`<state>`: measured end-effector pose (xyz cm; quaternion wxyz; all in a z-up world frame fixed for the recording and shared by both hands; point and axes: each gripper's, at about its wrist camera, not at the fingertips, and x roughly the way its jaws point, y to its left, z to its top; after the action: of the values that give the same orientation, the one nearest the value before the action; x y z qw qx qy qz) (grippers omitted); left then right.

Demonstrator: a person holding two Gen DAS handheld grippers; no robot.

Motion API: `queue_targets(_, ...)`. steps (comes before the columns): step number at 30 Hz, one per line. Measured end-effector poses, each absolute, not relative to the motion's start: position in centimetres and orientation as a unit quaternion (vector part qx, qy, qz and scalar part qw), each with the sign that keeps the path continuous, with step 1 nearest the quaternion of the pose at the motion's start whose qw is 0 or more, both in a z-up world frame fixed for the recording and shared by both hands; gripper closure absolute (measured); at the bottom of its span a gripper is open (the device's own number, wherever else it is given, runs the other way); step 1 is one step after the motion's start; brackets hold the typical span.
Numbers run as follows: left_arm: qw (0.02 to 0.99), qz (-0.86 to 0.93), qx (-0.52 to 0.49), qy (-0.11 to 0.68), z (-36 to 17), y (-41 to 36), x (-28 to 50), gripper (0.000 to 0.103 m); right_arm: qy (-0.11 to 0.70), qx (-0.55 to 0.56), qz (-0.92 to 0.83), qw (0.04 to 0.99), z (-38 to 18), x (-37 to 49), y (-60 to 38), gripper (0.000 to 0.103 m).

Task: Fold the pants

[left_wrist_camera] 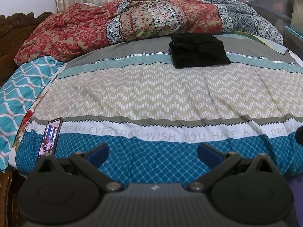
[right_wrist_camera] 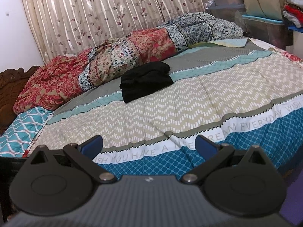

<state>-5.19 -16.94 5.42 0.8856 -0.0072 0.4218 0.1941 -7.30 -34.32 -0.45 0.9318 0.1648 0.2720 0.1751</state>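
Black pants [left_wrist_camera: 198,50] sit folded in neat pile on bedspread [left_wrist_camera: 151,94], far side. Left gripper [left_wrist_camera: 153,152], right gripper [right_wrist_camera: 148,144] wide apart, holding nothing. Job looks done.

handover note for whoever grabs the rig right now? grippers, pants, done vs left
Left gripper: open, empty, over the near edge of the bed.
Right gripper: open, empty, same near edge.
Pants: black, folded into a compact bundle, lying far across the bed, in front of the red patterned blanket. Neither gripper touches them.
Phone lies at the bed's near left corner.
Done: the fold looks finished.
Left: probably nothing; perhaps check the bundle is neat.
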Motion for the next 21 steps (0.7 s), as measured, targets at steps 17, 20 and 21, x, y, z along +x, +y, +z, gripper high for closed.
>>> queue_targets(17,0.876,0.175,0.014,0.449,3.9,-19.0,-0.6,0.0,0.273,0.154,0.164,0.935,-1.1,-4.8,-35.3,0.0)
queue_targets(20,0.875,0.171,0.017,0.453,3.7,-19.1,0.5,0.0,0.276,0.157,0.156,0.935,-1.3,-3.4,-35.7,0.0)
queue_targets(21,0.875,0.17,0.019,0.454,3.6,-19.1,1.0,0.0,0.278,0.158,0.154,0.935,-1.3,-3.0,-35.7,0.0)
